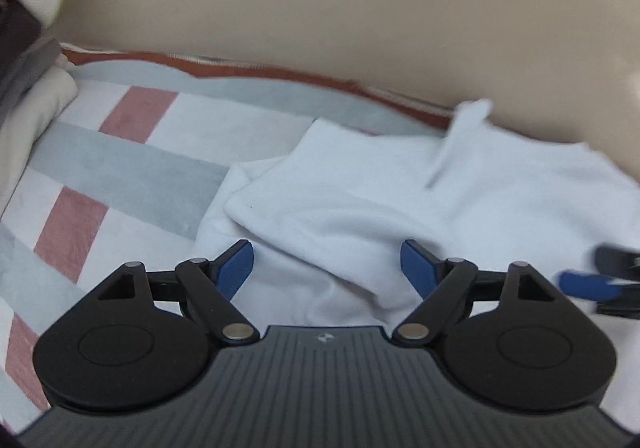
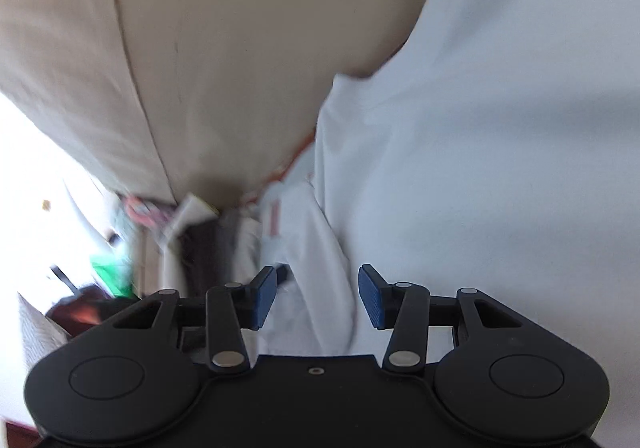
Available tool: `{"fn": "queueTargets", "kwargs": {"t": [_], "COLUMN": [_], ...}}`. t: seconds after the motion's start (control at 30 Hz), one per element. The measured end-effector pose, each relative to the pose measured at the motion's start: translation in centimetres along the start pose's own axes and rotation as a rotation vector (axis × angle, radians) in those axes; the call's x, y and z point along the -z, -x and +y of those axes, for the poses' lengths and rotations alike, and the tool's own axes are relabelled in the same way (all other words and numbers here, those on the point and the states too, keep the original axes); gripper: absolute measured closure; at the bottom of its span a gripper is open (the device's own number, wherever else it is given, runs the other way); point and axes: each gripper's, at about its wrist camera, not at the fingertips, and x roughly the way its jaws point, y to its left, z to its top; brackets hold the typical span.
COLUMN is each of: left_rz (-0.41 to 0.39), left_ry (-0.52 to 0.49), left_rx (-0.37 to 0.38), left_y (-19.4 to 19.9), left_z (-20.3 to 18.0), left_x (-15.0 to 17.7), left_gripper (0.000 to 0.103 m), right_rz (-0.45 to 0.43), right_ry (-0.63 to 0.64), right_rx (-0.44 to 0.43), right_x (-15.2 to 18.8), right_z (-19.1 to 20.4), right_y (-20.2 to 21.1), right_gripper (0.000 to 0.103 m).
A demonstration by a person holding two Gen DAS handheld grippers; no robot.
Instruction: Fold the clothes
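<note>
A pale white garment (image 1: 400,200) lies partly folded on a striped blanket (image 1: 132,168), with a loose strip of it sticking up at the back. My left gripper (image 1: 326,268) hovers over the garment's near edge, its jaws wide open and nothing pinched between the blue pads. In the right wrist view the same garment (image 2: 480,168) fills the right side. A ridge of it runs between the pads of my right gripper (image 2: 318,296), whose jaws stand apart without clearly pressing on it. A blue fingertip (image 1: 584,284) of the right gripper shows at the right edge of the left wrist view.
A beige sofa back (image 1: 320,8) rises right behind the blanket. Folded clothes (image 1: 28,48) in dark, grey and cream are stacked at the far left. A green object and other clutter (image 2: 112,276) lie beyond the sofa's end.
</note>
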Motion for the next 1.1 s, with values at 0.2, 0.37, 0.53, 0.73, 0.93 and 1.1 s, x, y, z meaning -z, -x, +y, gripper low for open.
{"fn": "queueTargets", "kwargs": {"t": [0.2, 0.37, 0.53, 0.73, 0.93, 1.1], "left_rz": [-0.101, -0.373, -0.457, -0.256, 0.143, 0.194], "left_ry": [0.032, -0.058, -0.114, -0.204, -0.262, -0.327], "left_rx": [0.098, 0.160, 0.408, 0.607, 0.522, 0.471], "left_y": [0.6, 6.9, 13.0, 14.4, 9.3, 9.3], "left_z": [1.1, 0.5, -1.4, -4.7, -5.2, -5.2], "left_x": [-0.1, -0.3, 1.7, 9.4, 16.4, 17.9], "left_gripper": [0.098, 0.098, 0.098, 0.098, 0.097, 0.089], "right_rz": [-0.012, 0.008, -0.018, -0.056, -0.074, -0.030], "right_ry": [0.025, -0.030, -0.146, -0.167, -0.139, -0.096], "right_rx": [0.072, 0.022, -0.067, -0.014, -0.019, 0.003], "right_x": [-0.1, 0.1, -0.4, -1.2, -1.3, -1.0], "right_z": [-0.1, -0.5, -1.4, -1.0, 0.0, 0.4], "right_y": [0.1, -0.2, 1.0, 3.2, 4.4, 4.2], "right_gripper": [0.050, 0.049, 0.048, 0.046, 0.043, 0.042]}}
